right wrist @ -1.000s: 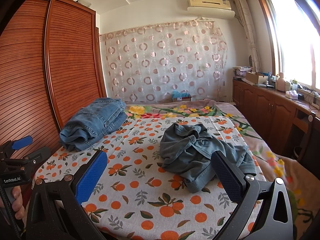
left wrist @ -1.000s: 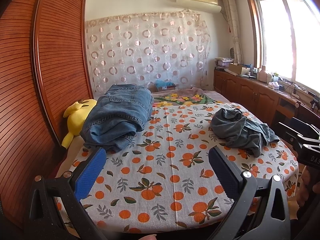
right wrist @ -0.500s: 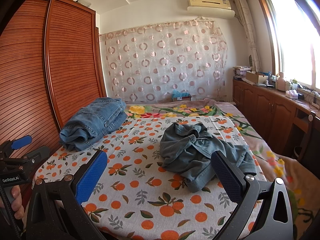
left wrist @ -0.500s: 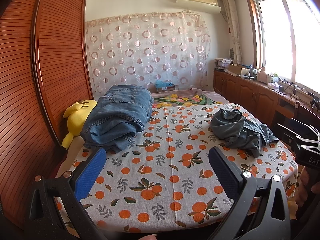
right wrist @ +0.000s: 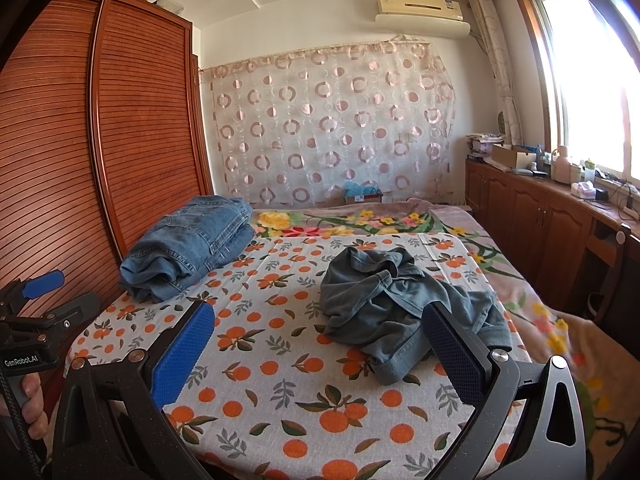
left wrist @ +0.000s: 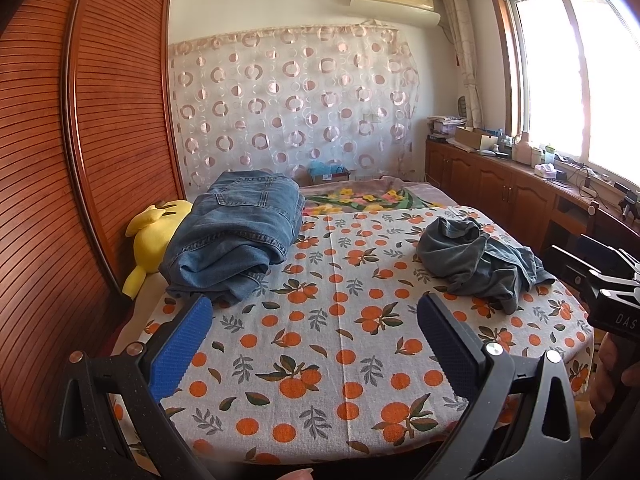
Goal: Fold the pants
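Beyond wide right tongs point(right wrist: 316, 320), crumpled pants point(right wrist: 400, 304); left tongs point(left wrist: 312, 316) wide, empty.

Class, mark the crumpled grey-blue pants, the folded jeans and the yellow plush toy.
crumpled grey-blue pants point(right wrist: 400, 300), right wrist view, middle of the heap
folded jeans point(left wrist: 236, 236), left wrist view, top layer
yellow plush toy point(left wrist: 160, 236), left wrist view, body

Crumpled grey-blue pants point(right wrist: 404, 312) in a heap on the orange-print sheet point(right wrist: 280, 380)
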`<state>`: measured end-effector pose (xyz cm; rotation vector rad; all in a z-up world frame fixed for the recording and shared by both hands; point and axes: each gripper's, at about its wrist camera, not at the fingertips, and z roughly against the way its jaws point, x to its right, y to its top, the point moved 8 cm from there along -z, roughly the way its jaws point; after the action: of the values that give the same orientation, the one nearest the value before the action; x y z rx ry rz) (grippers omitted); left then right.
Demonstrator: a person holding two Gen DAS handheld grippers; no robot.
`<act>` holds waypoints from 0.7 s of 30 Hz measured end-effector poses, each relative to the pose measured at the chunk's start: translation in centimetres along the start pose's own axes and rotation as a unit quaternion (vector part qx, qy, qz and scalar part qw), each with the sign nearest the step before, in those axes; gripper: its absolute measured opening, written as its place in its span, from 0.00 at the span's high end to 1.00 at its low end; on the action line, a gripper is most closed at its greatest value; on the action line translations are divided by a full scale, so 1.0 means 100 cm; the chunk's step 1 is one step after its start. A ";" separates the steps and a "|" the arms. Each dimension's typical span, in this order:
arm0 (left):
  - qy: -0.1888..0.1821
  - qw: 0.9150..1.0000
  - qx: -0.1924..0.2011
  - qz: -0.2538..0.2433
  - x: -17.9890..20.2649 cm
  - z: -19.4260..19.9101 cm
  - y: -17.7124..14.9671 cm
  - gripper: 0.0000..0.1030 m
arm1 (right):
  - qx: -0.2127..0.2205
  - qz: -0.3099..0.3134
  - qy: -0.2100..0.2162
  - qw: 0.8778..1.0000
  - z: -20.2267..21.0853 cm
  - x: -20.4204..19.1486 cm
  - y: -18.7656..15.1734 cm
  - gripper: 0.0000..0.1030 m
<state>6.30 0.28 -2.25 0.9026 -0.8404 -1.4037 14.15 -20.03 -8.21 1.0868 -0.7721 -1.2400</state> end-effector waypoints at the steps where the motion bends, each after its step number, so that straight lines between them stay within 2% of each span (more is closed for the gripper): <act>1: 0.000 1.000 0.000 0.000 0.000 0.000 0.000 0.01 | 0.000 0.000 0.000 1.000 0.000 0.000 0.000 0.00; 12: -0.011 1.000 -0.018 0.002 0.006 -0.006 -0.007 0.01 | -0.006 -0.003 0.001 1.000 0.000 0.009 -0.001 0.00; 21: -0.037 0.998 -0.042 -0.024 0.010 -0.038 -0.016 0.01 | -0.021 0.006 -0.011 1.000 -0.011 0.035 0.001 0.00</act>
<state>9.00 -0.58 -5.35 0.8163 -0.8138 -1.5103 15.91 -23.18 -8.87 1.0356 -0.7638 -1.2548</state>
